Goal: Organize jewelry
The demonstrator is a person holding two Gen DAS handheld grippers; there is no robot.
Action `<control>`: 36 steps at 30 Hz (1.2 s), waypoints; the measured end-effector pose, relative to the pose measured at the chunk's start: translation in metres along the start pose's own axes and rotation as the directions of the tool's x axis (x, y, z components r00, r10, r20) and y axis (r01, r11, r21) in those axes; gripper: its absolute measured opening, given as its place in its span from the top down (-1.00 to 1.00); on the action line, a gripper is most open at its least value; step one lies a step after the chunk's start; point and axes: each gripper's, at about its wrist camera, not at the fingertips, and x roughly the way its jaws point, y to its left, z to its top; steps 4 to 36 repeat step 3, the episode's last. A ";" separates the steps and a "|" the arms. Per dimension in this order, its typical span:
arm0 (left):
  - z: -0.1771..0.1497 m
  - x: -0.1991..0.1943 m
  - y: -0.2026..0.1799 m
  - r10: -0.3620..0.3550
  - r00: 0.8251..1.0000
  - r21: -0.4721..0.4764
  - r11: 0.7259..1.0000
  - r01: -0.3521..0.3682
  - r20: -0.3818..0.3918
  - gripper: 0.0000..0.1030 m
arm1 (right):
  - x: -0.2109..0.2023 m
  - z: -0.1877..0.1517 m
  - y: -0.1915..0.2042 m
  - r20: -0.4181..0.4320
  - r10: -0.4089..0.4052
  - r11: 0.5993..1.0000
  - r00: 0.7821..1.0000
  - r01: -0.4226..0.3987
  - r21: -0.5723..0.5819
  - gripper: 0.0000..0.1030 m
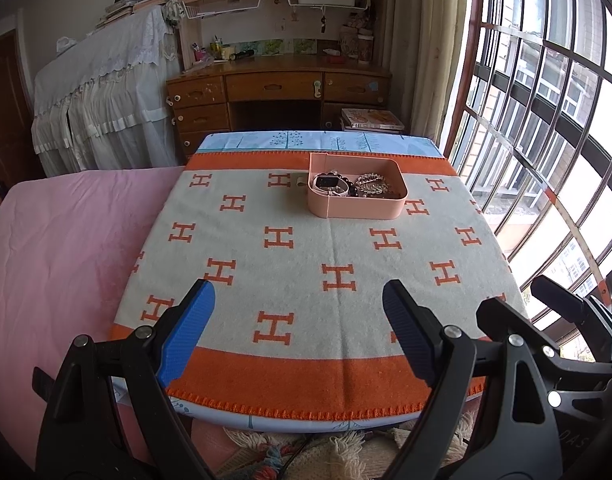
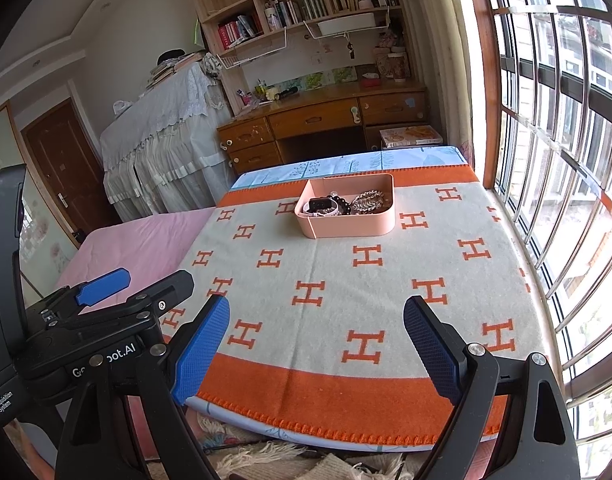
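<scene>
— Looking for the jewelry: where does it lie?

— In the pink tray (image 1: 357,200) on the far half of the tabletop (image 1: 306,280), well apart from both tools. A watch (image 1: 330,182) with a pale strap sits at the tray's left, dark beads (image 2: 343,204) in the middle, a silvery leaf-shaped piece (image 1: 373,184) at the right.

— And the tools?

— The left tool (image 1: 298,330) hangs over the near edge of the orange-and-cream blanket (image 1: 265,364), jaws spread wide, nothing between them, touching nothing. The right tool (image 2: 317,346) is the same: released, empty, over the near orange border.

— How are they held?

— Both tilt downward toward the tabletop, side by side. In the right wrist view the left tool (image 2: 133,284) shows at the near left, over the pink sheet (image 2: 145,244); in the left wrist view the right tool (image 1: 526,300) shows at the near right, by the window (image 1: 546,120).
</scene>
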 end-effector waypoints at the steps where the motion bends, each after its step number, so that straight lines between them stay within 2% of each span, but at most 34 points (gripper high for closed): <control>1: -0.002 0.000 0.002 0.001 1.000 -0.002 1.000 -0.001 -0.001 -0.64 | 0.001 0.000 0.000 -0.002 0.001 1.000 1.000 -0.001 -0.002 -0.75; 36: -0.002 0.004 0.006 0.002 1.000 -0.008 1.000 -0.002 -0.005 -0.64 | 0.005 0.000 0.005 -0.005 0.001 1.000 1.000 -0.001 -0.008 -0.75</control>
